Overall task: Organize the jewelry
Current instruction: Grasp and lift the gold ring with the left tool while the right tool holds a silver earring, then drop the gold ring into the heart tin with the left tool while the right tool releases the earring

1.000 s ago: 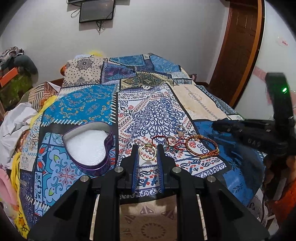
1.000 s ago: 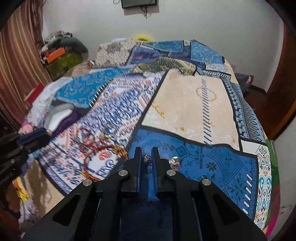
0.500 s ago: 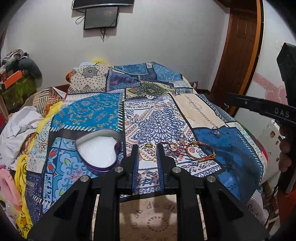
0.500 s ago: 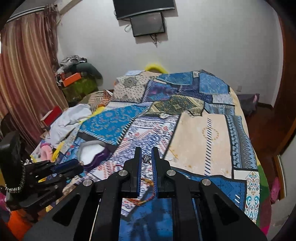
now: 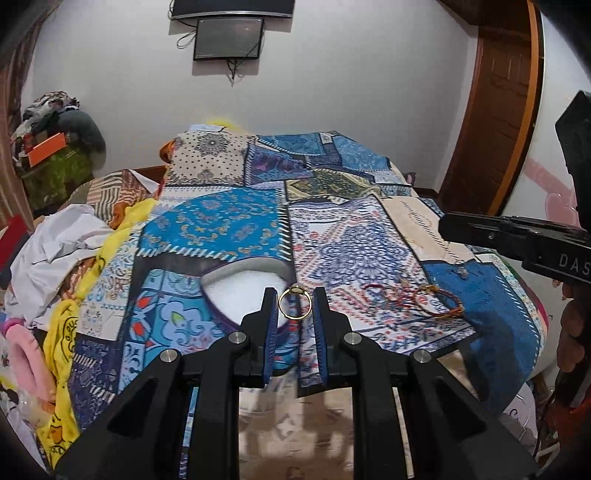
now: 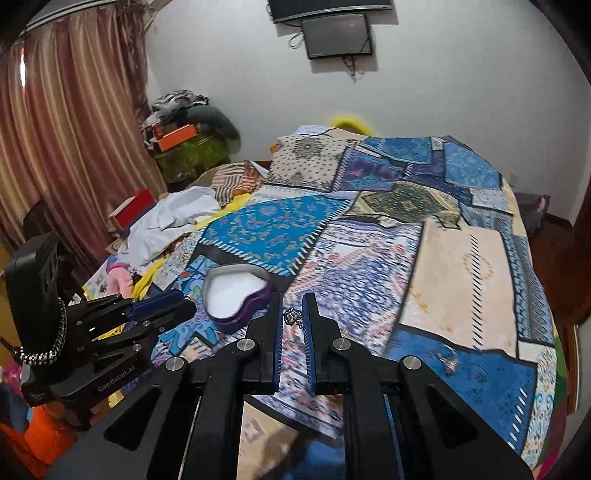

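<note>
Gold ring (image 5: 294,304) pinched upright in left claw (image 5: 294,308), held above bed by heart box (image 5: 245,291). Small silver piece (image 6: 292,316) gripped in narrow right claw (image 6: 293,314), near box's purple rim (image 6: 255,306). Red and orange bracelets (image 5: 417,299) lie on patterned quilt (image 5: 347,247); another silver piece (image 6: 448,360) rests on blue patch. Monitor (image 6: 335,35) on wall behind.

A home bedroom: a bed (image 6: 461,258) under a patchwork bedspread (image 5: 236,229), striped curtains (image 6: 74,129) beside it, a wall-mounted screen (image 5: 229,38) above its head edge, piled clothes (image 5: 59,243) along its left edge, a wooden door (image 5: 495,110).
</note>
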### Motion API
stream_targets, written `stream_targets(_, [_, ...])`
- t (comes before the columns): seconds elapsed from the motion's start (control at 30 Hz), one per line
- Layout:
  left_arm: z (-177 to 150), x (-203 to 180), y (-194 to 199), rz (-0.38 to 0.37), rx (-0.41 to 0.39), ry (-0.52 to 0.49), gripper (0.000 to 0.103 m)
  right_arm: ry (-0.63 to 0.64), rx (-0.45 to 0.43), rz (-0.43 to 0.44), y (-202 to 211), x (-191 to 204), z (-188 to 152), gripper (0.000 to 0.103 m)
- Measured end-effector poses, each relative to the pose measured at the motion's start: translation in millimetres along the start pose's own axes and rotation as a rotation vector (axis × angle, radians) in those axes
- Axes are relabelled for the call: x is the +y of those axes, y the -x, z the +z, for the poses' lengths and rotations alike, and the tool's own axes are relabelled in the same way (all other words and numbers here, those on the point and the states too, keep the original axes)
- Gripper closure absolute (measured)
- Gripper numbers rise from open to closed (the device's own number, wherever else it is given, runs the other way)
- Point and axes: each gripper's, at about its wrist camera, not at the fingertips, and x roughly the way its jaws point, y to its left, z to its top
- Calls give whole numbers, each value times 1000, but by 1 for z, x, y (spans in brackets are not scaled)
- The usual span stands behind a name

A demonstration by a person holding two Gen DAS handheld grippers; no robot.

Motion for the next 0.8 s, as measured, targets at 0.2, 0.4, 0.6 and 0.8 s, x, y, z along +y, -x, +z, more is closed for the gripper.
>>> stream_targets(0.2, [1, 23, -1, 29, 1, 14, 86, 34, 3, 39, -23, 26, 11, 94])
stream_targets(0.4, [3, 39, -10, 36, 6, 31, 86, 69, 3, 61, -46, 48, 23, 94])
stream_targets(0.6, [5, 54, -25, 22, 24, 50, 86, 77, 24, 74, -72, 58, 32, 94])
stream_targets(0.8, [4, 61, -42, 1, 50, 62, 86, 79, 73, 66, -101, 61, 35, 94])
